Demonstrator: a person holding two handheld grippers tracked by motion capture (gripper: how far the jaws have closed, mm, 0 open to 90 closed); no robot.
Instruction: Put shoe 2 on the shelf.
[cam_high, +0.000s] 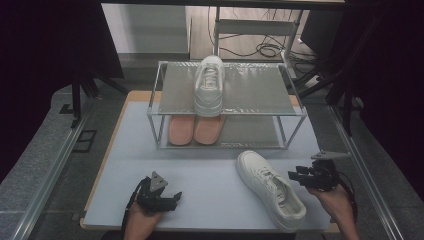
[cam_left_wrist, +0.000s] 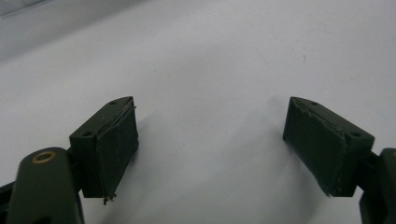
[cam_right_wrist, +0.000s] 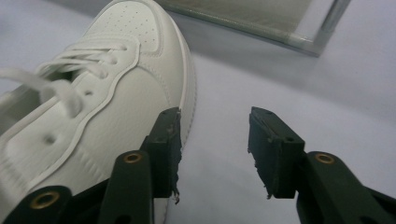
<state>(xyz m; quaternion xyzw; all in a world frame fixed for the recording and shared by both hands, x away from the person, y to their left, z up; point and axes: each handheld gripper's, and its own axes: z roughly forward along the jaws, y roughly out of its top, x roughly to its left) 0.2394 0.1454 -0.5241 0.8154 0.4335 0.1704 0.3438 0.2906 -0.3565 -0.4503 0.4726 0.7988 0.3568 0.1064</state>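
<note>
The right gripper (cam_right_wrist: 214, 149) stood part-open and empty beside the white sneaker (cam_high: 270, 187), apparently untouching; the left gripper (cam_left_wrist: 210, 144) gaped wide.

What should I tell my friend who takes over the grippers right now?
Left gripper: open, holds nothing, low over the mat.
Right gripper: open, nothing between its jaws, beside the white shoe on the mat.
Done: its twin, the white shoe on top, stands on the rack; pink slippers sit below.
Left, probably: lift the loose shoe up beside its twin.
</note>
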